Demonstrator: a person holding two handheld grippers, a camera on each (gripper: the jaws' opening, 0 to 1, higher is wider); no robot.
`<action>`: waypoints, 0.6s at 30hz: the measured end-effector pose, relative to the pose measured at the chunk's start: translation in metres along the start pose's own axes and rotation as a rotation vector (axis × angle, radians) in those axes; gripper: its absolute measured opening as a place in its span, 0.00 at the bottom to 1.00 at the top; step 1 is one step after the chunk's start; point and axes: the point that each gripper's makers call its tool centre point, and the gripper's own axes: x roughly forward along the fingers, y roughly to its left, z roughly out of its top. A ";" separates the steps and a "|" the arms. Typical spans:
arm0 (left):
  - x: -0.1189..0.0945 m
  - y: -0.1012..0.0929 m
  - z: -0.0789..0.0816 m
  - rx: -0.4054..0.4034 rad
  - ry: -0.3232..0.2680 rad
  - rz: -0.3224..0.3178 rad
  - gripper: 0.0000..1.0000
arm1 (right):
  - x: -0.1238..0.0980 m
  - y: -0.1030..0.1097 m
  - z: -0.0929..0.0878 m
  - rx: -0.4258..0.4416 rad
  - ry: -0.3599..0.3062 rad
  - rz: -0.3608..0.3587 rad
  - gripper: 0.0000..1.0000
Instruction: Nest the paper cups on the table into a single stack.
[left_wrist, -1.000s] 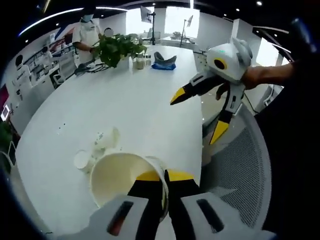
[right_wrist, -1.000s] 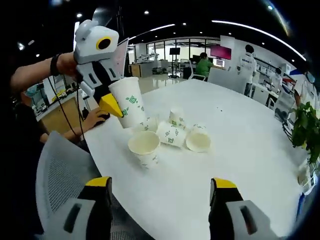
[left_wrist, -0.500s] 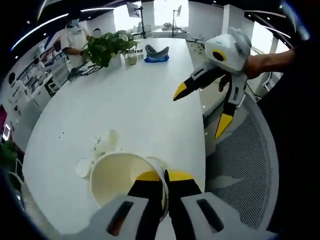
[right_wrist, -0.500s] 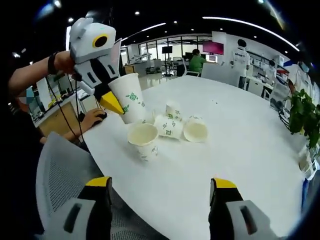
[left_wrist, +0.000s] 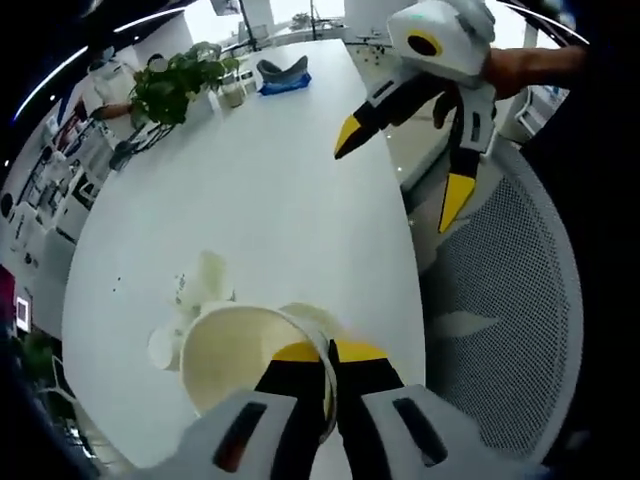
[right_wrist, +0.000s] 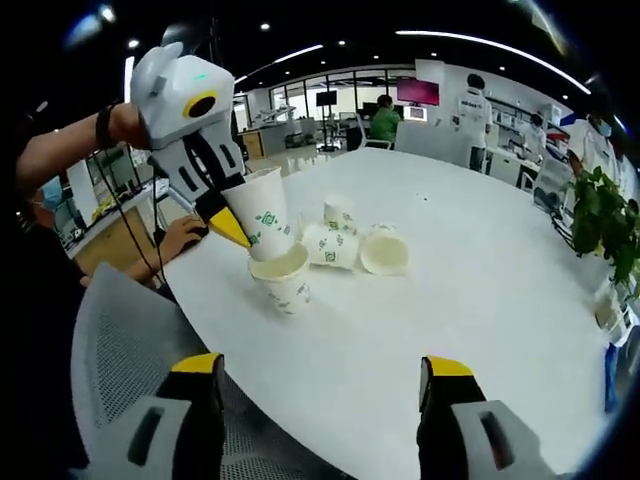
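L gripper (right_wrist: 232, 222) is clenched on the rim of a held cup (right_wrist: 262, 212) just over the upright cup (right_wrist: 283, 277), R gripper (right_wrist: 320, 385) released nearby; paper's light, thin, crushable, so I'd pinch rims only; white table (right_wrist: 450, 290) looks slick, 3 loose cups (right_wrist: 335, 245) beyond, open office w/ plant (right_wrist: 600, 220).

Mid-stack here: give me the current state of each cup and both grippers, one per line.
left gripper: shut on held cup's rim.
held cup: upright, lifted, base at the mouth of the standing cup.
standing cup: upright on the table, open end up.
cup on its side: lying down.
second tipped cup: on its side, mouth facing the camera.
far cup: behind the others, seemingly upright.
right gripper: open, empty.
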 end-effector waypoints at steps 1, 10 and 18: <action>0.001 -0.001 0.000 0.002 0.004 -0.001 0.00 | 0.000 0.000 -0.001 0.001 0.001 0.000 0.80; 0.007 -0.006 0.003 0.018 0.025 -0.014 0.00 | 0.000 0.001 -0.005 0.006 0.010 0.001 0.80; 0.013 -0.008 -0.003 0.011 0.047 -0.022 0.00 | -0.001 0.003 -0.006 0.008 0.017 0.006 0.80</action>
